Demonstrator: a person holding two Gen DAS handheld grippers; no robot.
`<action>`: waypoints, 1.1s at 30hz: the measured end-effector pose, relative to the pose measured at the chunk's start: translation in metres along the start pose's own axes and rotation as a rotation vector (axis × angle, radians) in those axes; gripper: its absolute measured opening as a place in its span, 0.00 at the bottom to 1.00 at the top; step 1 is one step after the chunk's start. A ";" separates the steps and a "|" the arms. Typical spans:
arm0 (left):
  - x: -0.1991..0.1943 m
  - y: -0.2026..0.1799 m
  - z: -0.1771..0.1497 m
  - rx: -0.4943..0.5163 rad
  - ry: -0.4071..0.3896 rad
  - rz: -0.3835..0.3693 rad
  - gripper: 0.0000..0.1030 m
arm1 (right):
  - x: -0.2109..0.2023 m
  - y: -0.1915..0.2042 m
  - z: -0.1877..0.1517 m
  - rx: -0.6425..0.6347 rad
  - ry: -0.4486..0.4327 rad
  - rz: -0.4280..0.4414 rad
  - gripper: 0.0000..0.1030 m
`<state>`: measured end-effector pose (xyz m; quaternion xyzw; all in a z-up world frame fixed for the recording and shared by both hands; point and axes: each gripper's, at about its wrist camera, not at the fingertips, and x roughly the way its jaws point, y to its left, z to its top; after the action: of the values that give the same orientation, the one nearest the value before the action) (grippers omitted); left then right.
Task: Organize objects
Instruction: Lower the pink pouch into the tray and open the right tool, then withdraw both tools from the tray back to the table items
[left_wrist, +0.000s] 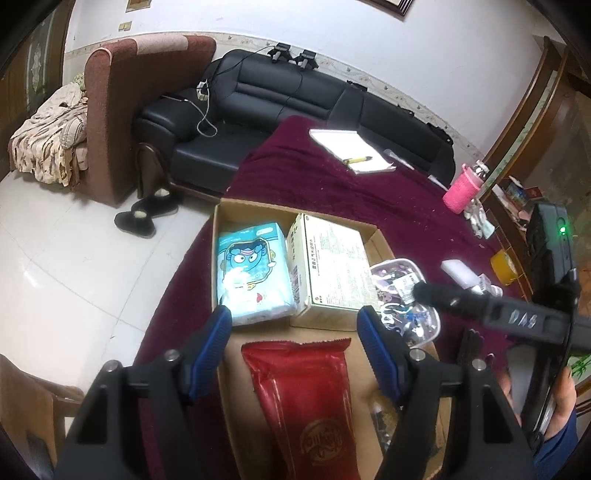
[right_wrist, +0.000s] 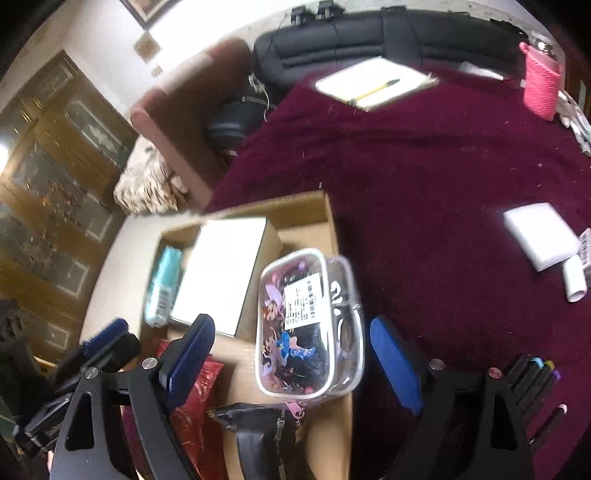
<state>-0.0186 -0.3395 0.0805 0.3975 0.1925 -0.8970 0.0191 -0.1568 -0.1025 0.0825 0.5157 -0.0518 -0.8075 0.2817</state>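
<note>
Shallow brown cardboard box (left_wrist: 382, 236) sits on the counter, which is draped in a deep maroon velvet cloth (left_wrist: 332, 177).

Contents at the far end: light-blue cartoon-printed soft pack (left_wrist: 249, 273), and beside it a cream printed carton (left_wrist: 332, 266). At the near end lies a glossy red foil packet (left_wrist: 306, 398).

Left claw (left_wrist: 295, 332): jaws apart, released, hovering above the red packet; pads press on nothing.

Right claw (right_wrist: 288, 354): jaws spread wide, released. Between its blue pads in the right wrist view sits a clear plastic zip pouch with cartoon print and a white barcode label (right_wrist: 308, 321), resting at the box's right wall (right_wrist: 332, 229) and partly over it. No pad contact visible. A black glossy pouch (right_wrist: 258, 435) lies just in front of it.

Still outside the box, on the cloth: white rectangular block (right_wrist: 539, 236), small white tube (right_wrist: 574, 280), and a row of dark pens (right_wrist: 532, 380) by the right claw's arm.

Judgement: the pouch looks just placed or about to be adjusted; I cannot tell which.

To do it well:
- Seat the pouch fully inside the wall; it looks perched.
- Clear plastic is slippery and will deform, so close across its narrow width, low down.
- Keep the left claw clear of the right.
- Leave floor space for the block and pens.
</note>
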 end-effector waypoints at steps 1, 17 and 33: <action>-0.002 0.000 -0.001 0.000 -0.003 -0.003 0.68 | -0.004 -0.001 -0.001 0.001 -0.003 0.009 0.88; -0.001 -0.053 -0.024 0.070 0.027 -0.011 0.68 | -0.047 -0.081 -0.041 0.128 -0.024 0.121 0.88; 0.053 -0.211 -0.033 0.311 0.135 -0.058 0.68 | -0.121 -0.280 -0.057 0.420 -0.204 -0.074 0.88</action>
<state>-0.0711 -0.1257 0.0916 0.4494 0.0638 -0.8873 -0.0815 -0.1825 0.2046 0.0491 0.4800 -0.2280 -0.8368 0.1318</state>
